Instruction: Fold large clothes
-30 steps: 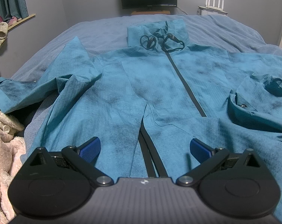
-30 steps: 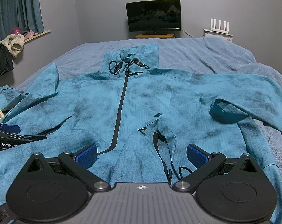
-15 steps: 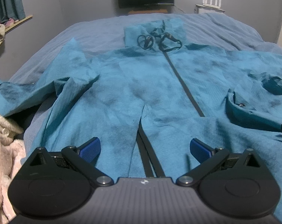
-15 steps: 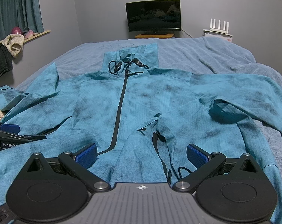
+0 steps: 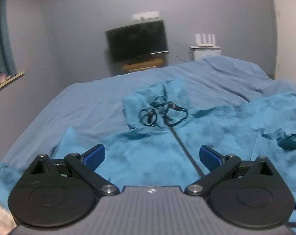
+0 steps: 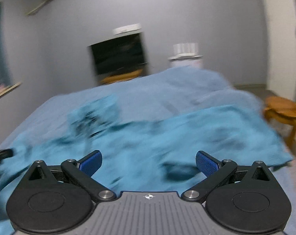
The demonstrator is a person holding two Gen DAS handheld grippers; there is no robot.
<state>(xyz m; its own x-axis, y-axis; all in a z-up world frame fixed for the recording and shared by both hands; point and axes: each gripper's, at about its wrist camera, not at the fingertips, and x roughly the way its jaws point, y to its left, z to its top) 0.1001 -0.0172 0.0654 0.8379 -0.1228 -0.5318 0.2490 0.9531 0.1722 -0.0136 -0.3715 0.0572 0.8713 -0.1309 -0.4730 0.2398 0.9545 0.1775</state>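
While both grippers are hovering with fingers spread and empty, the teal jacket [image 5: 152, 156] is lying flat on the bed [image 5: 85, 101], zip running toward twelve o'clock, nearer the left gripper [image 5: 151, 154] than the right gripper [image 6: 148, 161].

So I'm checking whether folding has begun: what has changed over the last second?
Both cameras have tilted up toward the far wall; the right view is motion-blurred. The left hand-held gripper and right hand-held gripper are open as before, holding nothing. The teal jacket lies spread and unfolded on the bed, as before.
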